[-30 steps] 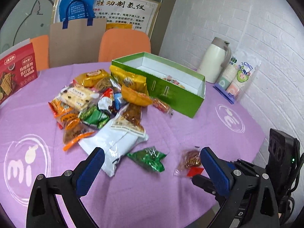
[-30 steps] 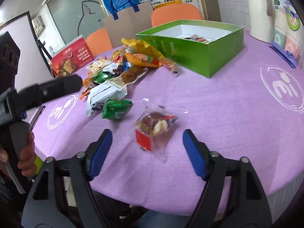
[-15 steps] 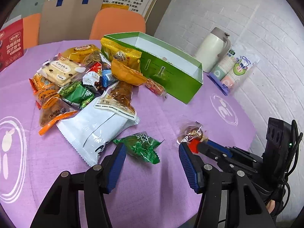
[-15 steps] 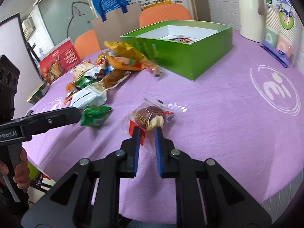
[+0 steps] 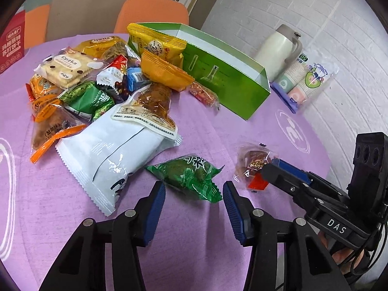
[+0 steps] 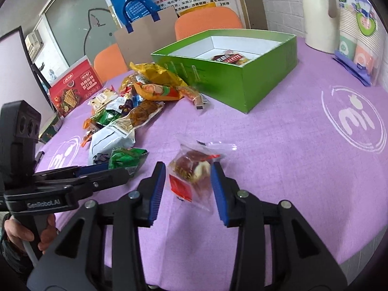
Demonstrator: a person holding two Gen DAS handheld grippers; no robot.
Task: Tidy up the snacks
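A green snack packet (image 5: 189,175) lies on the purple tablecloth (image 5: 194,230), its near end just between the tips of my left gripper (image 5: 194,206), which is open. A clear packet holding a brown snack (image 6: 194,169) lies between the pads of my right gripper (image 6: 188,186), also open, with the pads close beside it. In the left wrist view that packet (image 5: 253,163) sits at the tip of the right gripper (image 5: 278,167). The snack pile (image 5: 97,80) with a big white bag (image 5: 116,150) lies to the left. The open green box (image 6: 242,89) holds one packet (image 6: 229,58).
A cream thermos (image 5: 278,51) and a pack of paper cups (image 5: 308,80) stand at the far right by the brick wall. A red cracker box (image 6: 72,89), orange chairs (image 6: 208,21) and a paper bag (image 6: 143,38) line the far side. The table's edge is close below both grippers.
My left gripper has moved forward and down to the green packet, its fingers narrowing. My right gripper was wide open, closed almost shut near the clear packet's corner, and now stands open around it.
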